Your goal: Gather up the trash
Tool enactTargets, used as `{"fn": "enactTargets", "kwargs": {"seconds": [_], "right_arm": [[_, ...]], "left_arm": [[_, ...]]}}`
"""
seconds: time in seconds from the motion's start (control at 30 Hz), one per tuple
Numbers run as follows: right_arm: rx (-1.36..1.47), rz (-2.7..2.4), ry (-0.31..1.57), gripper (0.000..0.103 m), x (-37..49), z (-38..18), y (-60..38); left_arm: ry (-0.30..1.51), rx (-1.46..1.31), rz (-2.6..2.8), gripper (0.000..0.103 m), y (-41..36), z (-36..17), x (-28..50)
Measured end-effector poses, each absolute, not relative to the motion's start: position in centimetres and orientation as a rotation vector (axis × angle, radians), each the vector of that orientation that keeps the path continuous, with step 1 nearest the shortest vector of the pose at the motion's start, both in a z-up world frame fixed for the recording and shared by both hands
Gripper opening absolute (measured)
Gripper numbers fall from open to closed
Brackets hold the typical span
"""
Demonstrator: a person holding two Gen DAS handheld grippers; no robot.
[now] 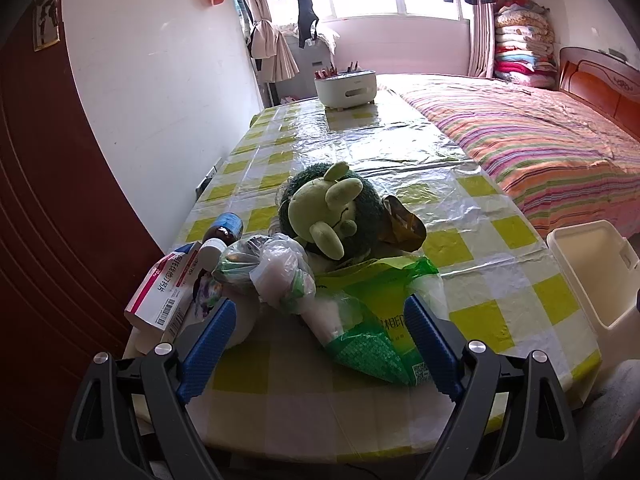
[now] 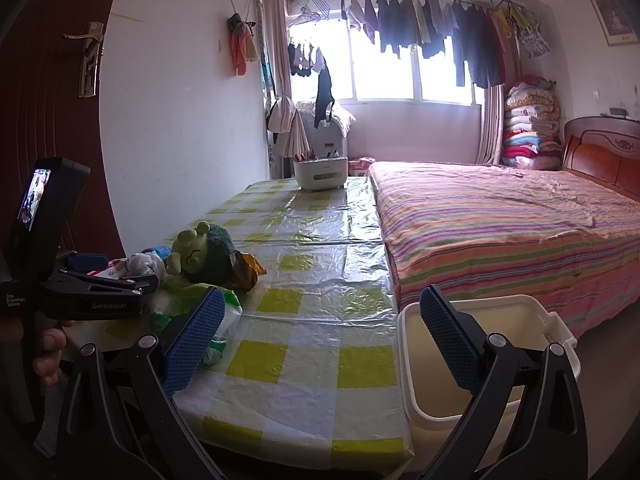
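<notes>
A heap of trash lies at the table's near left: a knotted clear plastic bag (image 1: 276, 272), a green plastic wrapper (image 1: 372, 312), a brown foil wrapper (image 1: 404, 224), a pink-and-white medicine box (image 1: 164, 292) and a brown bottle (image 1: 224, 232). A green plush toy (image 1: 332, 212) lies among them. My left gripper (image 1: 320, 344) is open, its blue pads on either side of the bags. My right gripper (image 2: 320, 340) is open and empty, over the table's near right edge. A cream bin (image 2: 452, 364) stands beside the table, under the right finger. The left gripper (image 2: 132, 284) shows in the right wrist view.
The table (image 1: 360, 152) has a yellow-checked cover under clear plastic. A white organiser box (image 1: 346, 88) stands at its far end. A bed with striped sheet (image 1: 540, 140) runs along the table's right side. A brown door (image 1: 48, 200) is at the left.
</notes>
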State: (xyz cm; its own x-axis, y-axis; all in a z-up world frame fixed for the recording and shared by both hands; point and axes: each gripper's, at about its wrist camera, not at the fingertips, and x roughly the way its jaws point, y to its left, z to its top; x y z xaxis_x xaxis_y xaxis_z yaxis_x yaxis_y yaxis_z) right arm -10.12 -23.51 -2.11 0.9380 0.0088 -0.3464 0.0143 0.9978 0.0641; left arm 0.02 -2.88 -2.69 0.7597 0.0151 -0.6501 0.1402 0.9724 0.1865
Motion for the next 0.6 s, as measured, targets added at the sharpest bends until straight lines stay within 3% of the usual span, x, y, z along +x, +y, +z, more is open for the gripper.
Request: {"fn": "enactTargets", "kwargs": {"seconds": [0.6], "right_arm": [[0.066,0.0,0.352,0.097,-10.2,-1.99,-23.48]], "left_arm": [[0.709,0.241,-0.071,0.084,-2.78,-2.77,0.03]]}}
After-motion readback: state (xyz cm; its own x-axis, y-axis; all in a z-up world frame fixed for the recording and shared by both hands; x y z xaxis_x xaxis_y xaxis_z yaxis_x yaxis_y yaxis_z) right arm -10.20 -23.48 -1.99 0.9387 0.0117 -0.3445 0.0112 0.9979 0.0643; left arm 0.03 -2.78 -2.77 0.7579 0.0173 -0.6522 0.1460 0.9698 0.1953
